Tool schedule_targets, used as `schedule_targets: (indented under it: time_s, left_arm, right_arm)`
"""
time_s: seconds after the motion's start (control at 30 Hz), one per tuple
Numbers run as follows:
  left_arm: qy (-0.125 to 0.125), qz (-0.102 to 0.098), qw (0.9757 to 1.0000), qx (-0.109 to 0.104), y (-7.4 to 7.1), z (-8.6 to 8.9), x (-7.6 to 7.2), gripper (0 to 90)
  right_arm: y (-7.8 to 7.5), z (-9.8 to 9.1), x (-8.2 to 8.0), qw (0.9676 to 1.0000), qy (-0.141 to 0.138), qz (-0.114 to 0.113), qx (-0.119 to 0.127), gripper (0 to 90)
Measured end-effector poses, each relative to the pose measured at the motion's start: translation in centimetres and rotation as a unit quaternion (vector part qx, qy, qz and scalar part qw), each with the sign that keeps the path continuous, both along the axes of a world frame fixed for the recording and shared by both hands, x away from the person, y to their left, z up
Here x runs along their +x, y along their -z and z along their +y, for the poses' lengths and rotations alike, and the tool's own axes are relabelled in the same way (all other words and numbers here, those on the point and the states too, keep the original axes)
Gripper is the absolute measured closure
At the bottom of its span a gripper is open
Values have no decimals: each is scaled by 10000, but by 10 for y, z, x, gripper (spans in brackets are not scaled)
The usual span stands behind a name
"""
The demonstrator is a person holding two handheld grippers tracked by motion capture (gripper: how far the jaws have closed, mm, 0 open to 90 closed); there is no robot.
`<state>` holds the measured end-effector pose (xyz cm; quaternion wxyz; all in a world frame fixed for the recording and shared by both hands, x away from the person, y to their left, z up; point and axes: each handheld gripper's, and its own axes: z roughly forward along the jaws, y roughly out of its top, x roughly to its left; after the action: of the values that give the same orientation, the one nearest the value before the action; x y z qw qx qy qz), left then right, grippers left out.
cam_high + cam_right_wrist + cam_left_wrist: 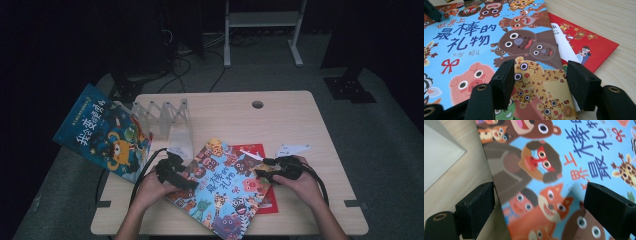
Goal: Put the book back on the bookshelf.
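Dim room, dark curtained walls all round. Grey floor (390,145), lit patchily near the table. Light wooden table (280,120) with rounded corners and a round cable hole (257,104) near its far edge. Beyond it, a white metal frame stand (262,30). Black cables (185,70) trail across the floor; a black base plate (350,87) at right.

Your blue animal-cover picture book (220,187) lies near the front edge of the pale wooden table (280,115), overlapping the red book (260,150) on its right. The dark blue monster-cover book (102,132) overhangs the table's left edge, beside the clear folding rack (162,116) behind.
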<state>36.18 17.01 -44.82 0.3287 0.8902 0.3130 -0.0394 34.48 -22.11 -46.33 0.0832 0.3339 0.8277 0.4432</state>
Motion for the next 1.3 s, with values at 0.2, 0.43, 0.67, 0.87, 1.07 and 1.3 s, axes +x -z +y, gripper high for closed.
schedule_targets:
  time_s: [0.2,0.43,0.67,0.87,1.07,1.3]
  left_arm:
    - [10,-20,9999,-126,3,-6,10,85]
    - [16,28,9998,-180,7,-15,17,40]
    - [15,453,9988,-185,12,-22,23,0]
    - [35,455,9988,-195,12,-23,24,0]
    - [6,444,9988,-186,12,-23,23,0]
    - [3,442,9989,-180,12,-23,23,0]
  right_arm:
    - [1,-1,0,10000,-7,-11,20,392]
    - [1,-1,0,10000,-26,-11,58,392]
    - [2,-1,1,10000,-41,-18,62,392]
    - [2,-2,1,10000,-48,-21,68,392]
    - [-3,-2,-3,9997,-55,-160,-154,395]
    - [-11,-18,-26,9992,159,-294,-223,445]
